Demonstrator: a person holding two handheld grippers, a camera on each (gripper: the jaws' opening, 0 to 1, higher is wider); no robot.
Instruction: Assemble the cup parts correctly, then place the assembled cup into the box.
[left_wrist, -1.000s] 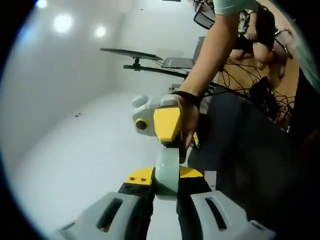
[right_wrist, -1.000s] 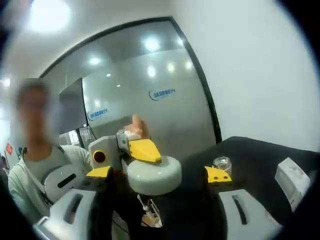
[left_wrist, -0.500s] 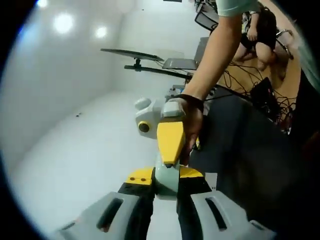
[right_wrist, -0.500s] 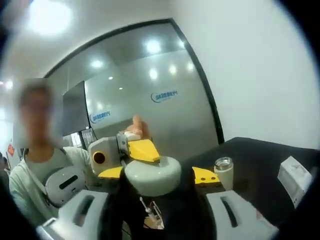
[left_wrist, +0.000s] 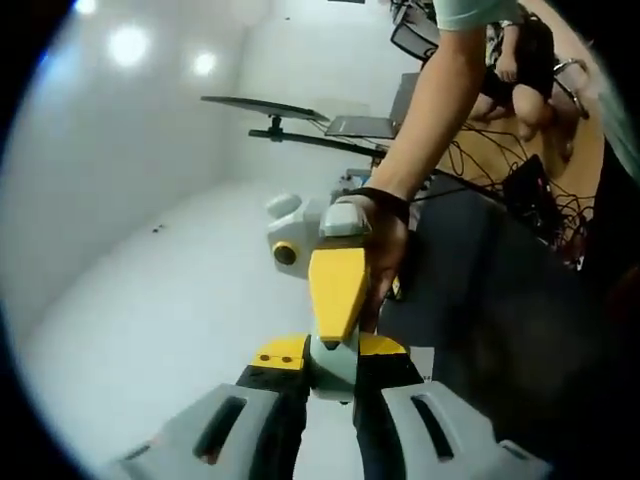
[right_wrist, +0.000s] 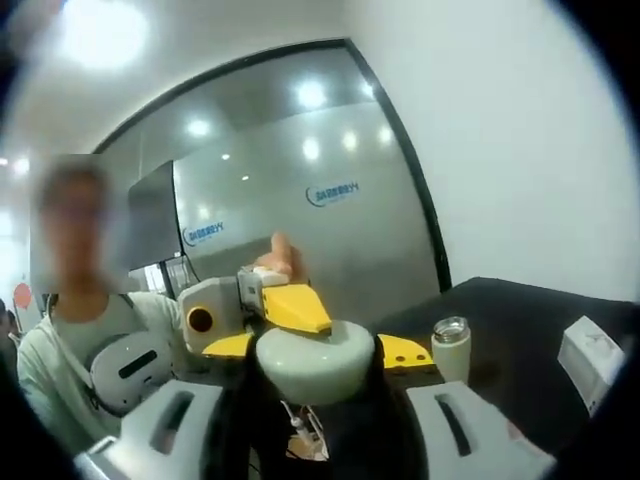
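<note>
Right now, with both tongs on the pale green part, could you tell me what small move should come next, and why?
Probably open the right tongs: both tongs appear closed on the pale green cup part, so it seems a handover. The left tongs hold it too.

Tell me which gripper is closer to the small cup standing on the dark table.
Judging loosely, the right gripper: the small cup stands just beyond its right jaw on the dark table. The left gripper sits on the far side, against the held pale-green part.
</note>
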